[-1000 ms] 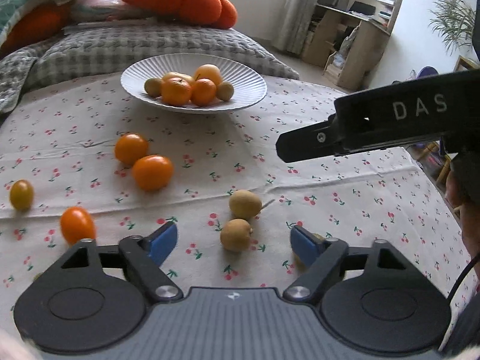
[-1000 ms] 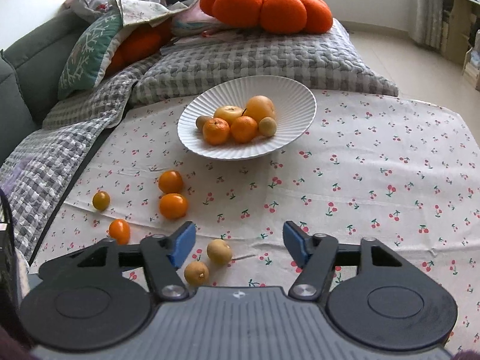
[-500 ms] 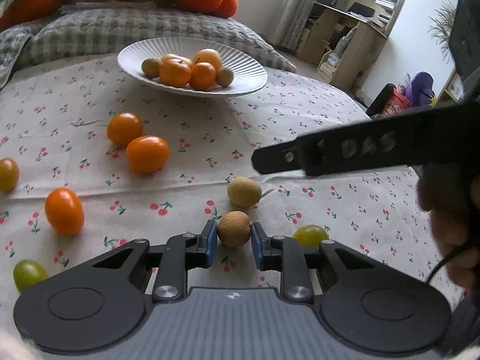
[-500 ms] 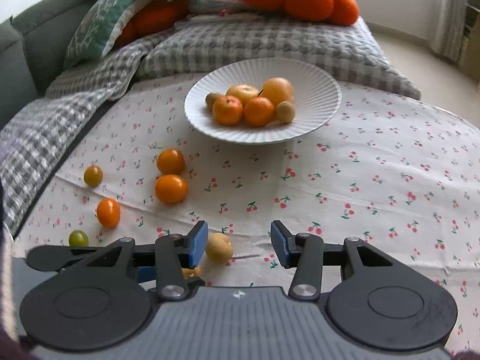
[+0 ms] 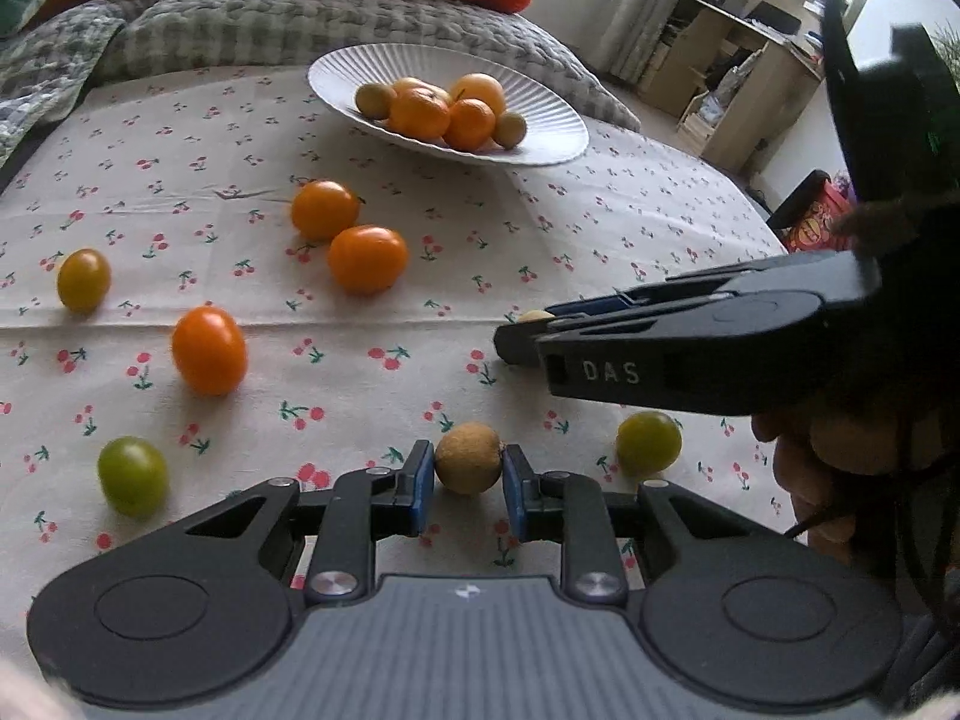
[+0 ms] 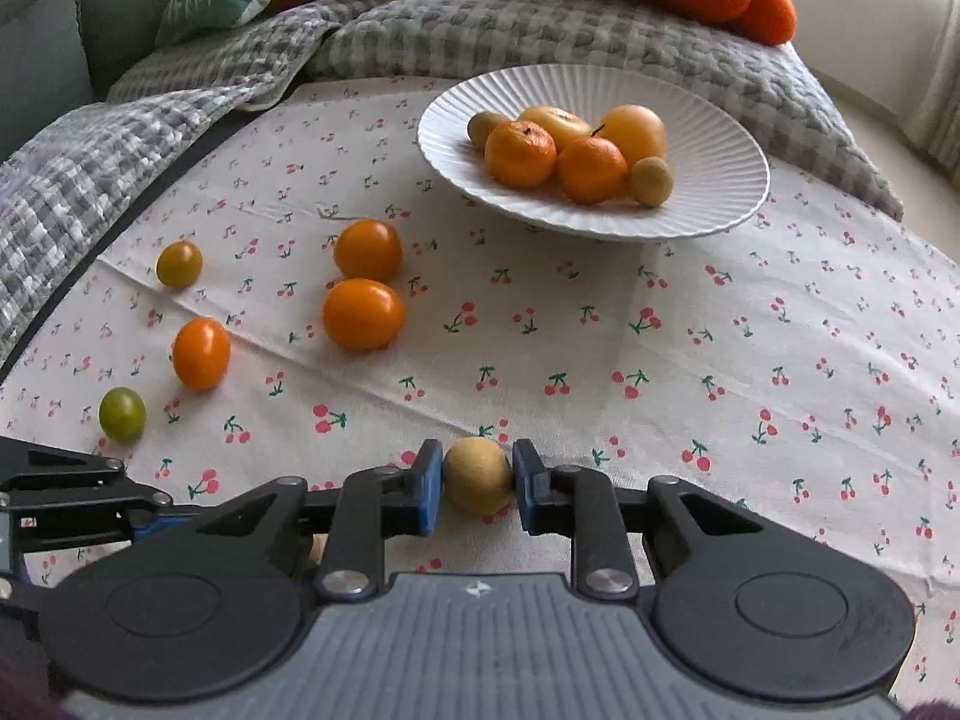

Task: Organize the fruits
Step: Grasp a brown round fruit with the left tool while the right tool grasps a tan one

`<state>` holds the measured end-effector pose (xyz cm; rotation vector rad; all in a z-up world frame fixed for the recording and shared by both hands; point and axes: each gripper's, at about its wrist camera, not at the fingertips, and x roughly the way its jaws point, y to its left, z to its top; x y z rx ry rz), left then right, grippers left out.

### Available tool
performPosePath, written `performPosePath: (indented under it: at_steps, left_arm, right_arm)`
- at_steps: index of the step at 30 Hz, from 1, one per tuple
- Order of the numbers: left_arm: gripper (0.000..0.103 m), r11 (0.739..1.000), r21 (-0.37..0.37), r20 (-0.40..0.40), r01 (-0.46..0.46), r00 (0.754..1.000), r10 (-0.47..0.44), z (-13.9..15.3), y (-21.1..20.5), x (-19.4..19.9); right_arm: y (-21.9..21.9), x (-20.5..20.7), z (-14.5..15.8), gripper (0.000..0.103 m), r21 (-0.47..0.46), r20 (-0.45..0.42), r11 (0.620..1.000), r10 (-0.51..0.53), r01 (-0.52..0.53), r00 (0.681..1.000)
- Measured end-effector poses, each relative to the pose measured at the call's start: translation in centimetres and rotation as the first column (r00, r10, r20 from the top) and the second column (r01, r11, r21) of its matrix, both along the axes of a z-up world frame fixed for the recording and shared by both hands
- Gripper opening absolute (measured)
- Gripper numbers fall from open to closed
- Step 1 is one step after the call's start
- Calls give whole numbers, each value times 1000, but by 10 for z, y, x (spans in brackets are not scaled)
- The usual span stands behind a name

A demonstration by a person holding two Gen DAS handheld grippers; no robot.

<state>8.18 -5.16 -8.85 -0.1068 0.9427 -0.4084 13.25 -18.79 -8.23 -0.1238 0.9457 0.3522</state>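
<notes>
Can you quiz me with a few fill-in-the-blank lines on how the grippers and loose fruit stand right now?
1. The left gripper is shut on a small ____ fruit.
2. The right gripper is shut on a second one, so ____ grippers hold fruit.
3. The white plate holds ____ fruits.
4. The loose fruit just right of the left gripper is ____ in colour.

Missing words: brown; both; six; green

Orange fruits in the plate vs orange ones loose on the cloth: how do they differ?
The mandarins in the white plate, like this one, have dull, dimpled skin; the loose tomatoes are smooth and glossy. The mandarins sit bunched and touching other fruit; the tomatoes lie spread over the cherry-print cloth. Both are orange and roundish.
</notes>
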Motion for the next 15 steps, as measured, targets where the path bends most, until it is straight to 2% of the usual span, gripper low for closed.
performPosePath:
  at_steps: [6, 15]
  left_arm:
    - [17, 999, -10, 25, -36, 999, 36, 10, 11, 6]
    - [17, 999, -19, 32, -41, 999, 41, 12, 11, 6]
  right_arm:
    - [-5, 1, 5, 22, 21, 4, 999, -25, 25, 1000]
    - [-17, 1, 20, 22, 80, 32, 994, -79, 76, 996]
